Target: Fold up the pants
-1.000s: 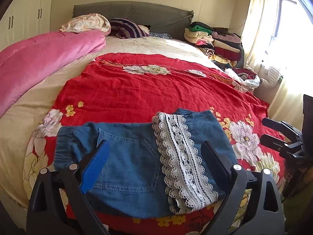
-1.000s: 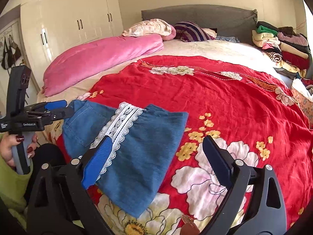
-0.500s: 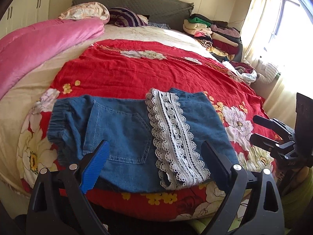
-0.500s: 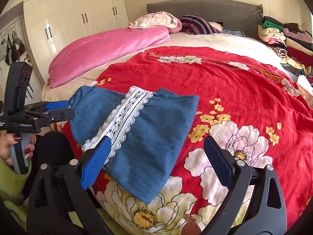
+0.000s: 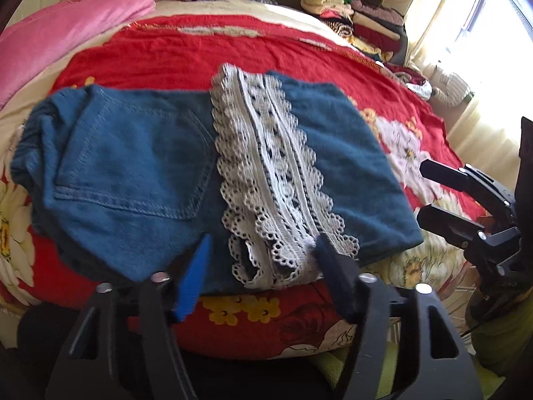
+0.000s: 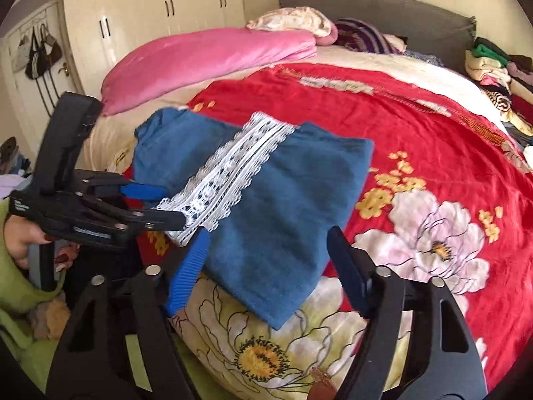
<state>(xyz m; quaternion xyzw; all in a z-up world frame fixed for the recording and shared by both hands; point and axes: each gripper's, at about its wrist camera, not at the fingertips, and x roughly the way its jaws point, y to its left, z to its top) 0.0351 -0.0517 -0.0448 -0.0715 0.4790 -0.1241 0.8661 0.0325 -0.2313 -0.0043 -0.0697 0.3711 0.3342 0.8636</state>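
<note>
Denim pants (image 5: pixel 140 170) with a white lace band (image 5: pixel 266 166) lie folded at the near edge of the bed, on a red floral bedspread (image 5: pixel 186 53), with a back pocket facing up on the left half and plain denim on the right. The left gripper (image 5: pixel 266 266) hovers low over the near hem with its jaws spread apart, one on each side of the lace end, gripping nothing. In the right wrist view the right gripper (image 6: pixel 269 260) is likewise released, its jaws wide over the pants' near corner, and the left gripper (image 6: pixel 156 203) shows at the lace band's (image 6: pixel 230 173) near end. A pink quilt (image 6: pixel 206 60) lies along the bed's far left side, and stacked clothes (image 5: pixel 353 16) sit by the headboard (image 6: pixel 376 10).
</note>
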